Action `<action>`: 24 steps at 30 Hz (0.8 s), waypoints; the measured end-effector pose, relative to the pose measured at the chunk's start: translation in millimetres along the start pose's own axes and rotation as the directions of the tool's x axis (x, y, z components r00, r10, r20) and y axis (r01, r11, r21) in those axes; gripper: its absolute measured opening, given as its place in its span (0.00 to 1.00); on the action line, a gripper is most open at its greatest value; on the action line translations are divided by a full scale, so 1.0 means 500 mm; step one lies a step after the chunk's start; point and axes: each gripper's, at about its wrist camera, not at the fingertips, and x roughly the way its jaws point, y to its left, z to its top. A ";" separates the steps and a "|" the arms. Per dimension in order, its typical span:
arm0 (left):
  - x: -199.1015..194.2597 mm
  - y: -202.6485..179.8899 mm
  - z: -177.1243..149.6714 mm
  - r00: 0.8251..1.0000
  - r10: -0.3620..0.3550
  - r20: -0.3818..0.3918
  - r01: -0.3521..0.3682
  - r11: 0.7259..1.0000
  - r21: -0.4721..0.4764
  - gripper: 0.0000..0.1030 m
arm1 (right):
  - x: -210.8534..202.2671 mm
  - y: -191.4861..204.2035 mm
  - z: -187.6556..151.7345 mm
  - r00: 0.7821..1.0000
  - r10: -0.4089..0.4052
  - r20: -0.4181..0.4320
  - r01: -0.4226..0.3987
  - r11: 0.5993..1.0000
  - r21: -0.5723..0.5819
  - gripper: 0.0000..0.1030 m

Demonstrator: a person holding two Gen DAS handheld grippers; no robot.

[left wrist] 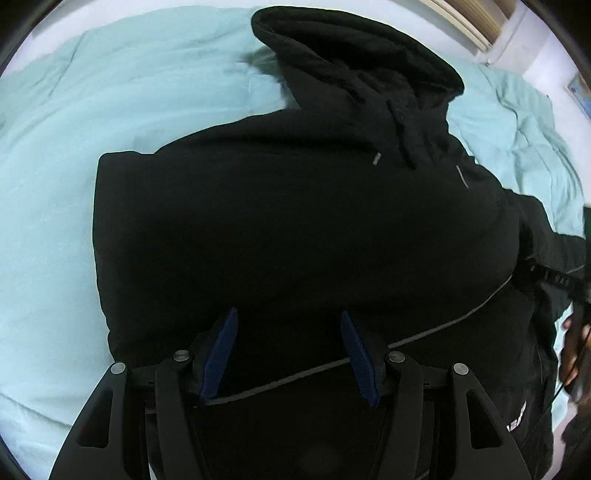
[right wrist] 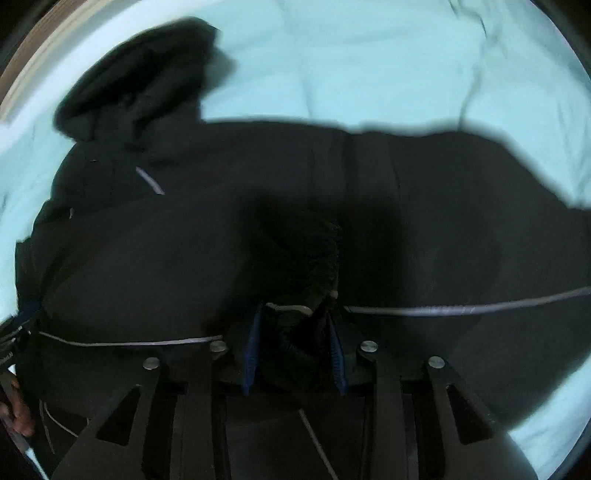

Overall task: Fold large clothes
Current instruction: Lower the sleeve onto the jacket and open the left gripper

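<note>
Black hoodie (left wrist: 295, 229) lying flat on the bed (left wrist: 55, 221). Left tongs (left wrist: 290, 321) spread wide over its hem, right tongs (right wrist: 295, 328) pinching bunched hoodie fabric.

hoodie (right wrist: 221, 229) blurred; sleeve (left wrist: 554, 251) cut off by frame edge

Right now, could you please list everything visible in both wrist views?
Black hooded sweatshirt: one, black with thin grey piping, spread across the bed, hood away from the grippers.
Pale turquoise bedcover: one, light turquoise, under the sweatshirt.
Wooden slatted panel: one, beige, beyond the bed's far edge.
Left gripper: black with blue pads, open above the sweatshirt's near part.
Right gripper: black with blue pads, shut on a bunch of sweatshirt fabric.
</note>
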 end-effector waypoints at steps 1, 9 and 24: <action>0.000 -0.005 0.001 1.000 0.013 -0.004 -0.013 1.000 0.008 0.58 | 0.005 -0.010 -0.005 1.000 0.018 0.003 -0.018 1.000 0.014 0.33; -0.062 -0.019 0.000 1.000 0.021 0.019 -0.021 1.000 0.015 0.59 | -0.068 0.008 0.004 0.998 -0.040 0.043 0.042 0.999 -0.034 0.55; -0.049 -0.002 -0.053 0.997 0.076 -0.019 -0.077 0.997 -0.020 0.58 | 0.042 0.139 -0.085 1.000 0.017 0.001 -0.017 0.992 -0.128 0.71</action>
